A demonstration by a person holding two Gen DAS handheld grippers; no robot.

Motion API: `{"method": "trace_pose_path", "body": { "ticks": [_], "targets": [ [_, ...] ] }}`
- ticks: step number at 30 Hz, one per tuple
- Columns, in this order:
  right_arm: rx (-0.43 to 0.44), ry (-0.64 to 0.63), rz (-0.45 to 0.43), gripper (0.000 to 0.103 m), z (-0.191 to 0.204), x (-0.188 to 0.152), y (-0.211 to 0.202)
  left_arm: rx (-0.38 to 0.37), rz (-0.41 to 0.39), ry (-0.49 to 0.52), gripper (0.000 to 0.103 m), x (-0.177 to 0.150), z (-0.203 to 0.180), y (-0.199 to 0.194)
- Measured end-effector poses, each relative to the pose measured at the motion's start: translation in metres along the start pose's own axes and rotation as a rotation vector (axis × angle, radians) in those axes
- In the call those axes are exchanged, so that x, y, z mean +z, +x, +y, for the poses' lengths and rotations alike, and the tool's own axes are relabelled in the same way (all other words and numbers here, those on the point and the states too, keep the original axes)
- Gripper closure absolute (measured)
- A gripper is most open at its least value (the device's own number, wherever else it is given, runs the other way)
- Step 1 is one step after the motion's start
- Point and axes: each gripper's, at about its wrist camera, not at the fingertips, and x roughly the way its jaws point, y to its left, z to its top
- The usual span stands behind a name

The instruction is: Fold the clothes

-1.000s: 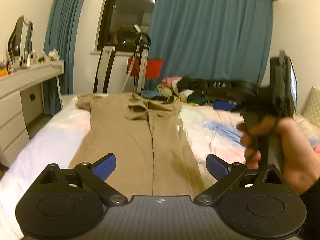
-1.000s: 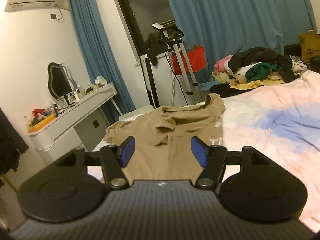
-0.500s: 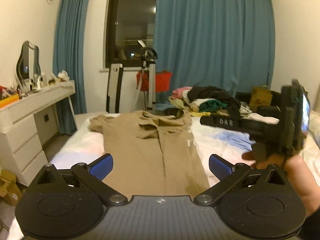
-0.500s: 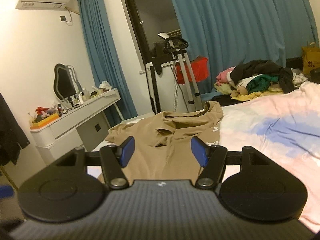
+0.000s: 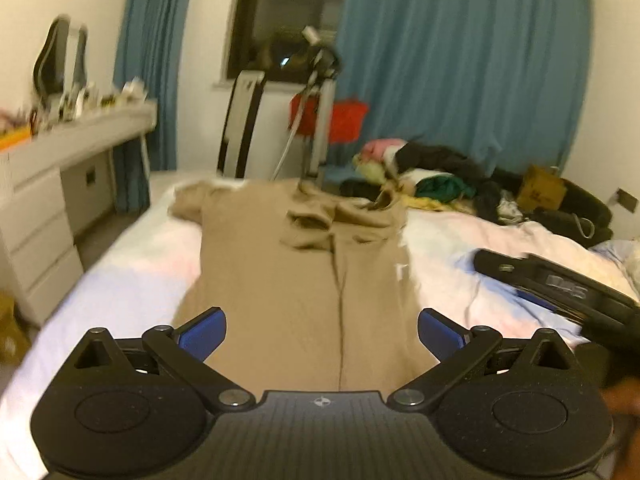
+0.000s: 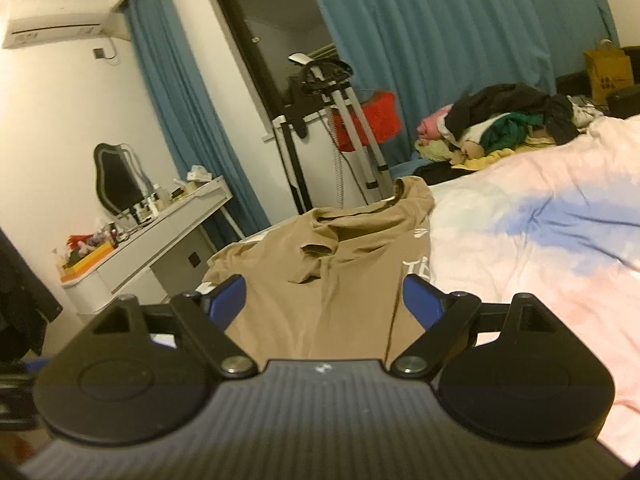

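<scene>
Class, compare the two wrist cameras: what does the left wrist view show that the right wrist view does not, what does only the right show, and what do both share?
Only the left wrist view shows the other handheld gripper, the right gripper, low at the right edge over the bed.

Only the right wrist view shows the wall air conditioner at upper left.

Both show the tan T-shirt spread on the bed, each camera's own open blue-padded fingers over it, including the left gripper, plus blue curtains, the white dresser and the clothes pile.
</scene>
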Motion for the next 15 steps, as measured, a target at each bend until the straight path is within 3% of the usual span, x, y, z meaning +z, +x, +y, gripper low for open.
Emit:
{"method": "trace_pose_path", "body": {
  "ticks": [4, 7, 11, 15],
  "targets": [
    [-0.048, 0.018, -0.004, 0.016, -0.006, -0.003, 0.007, -0.018, 0.032, -0.015, 0.0, 0.009, 0.013, 0.04],
    [-0.057, 0.042, 0.016, 0.016, -0.01, -0.005, 0.016, -0.039, 0.101, -0.07, 0.0, 0.018, 0.04, 0.089],
    [-0.066, 0.058, 0.046, 0.016, -0.013, -0.009, 0.032, -0.029, 0.171, -0.313, 0.001, 0.031, 0.104, 0.168],
    [-0.057, 0.084, 0.088, 0.016, -0.015, -0.016, 0.052, -0.066, 0.106, -0.58, 0.003, 0.04, 0.176, 0.235]
  ]
}}
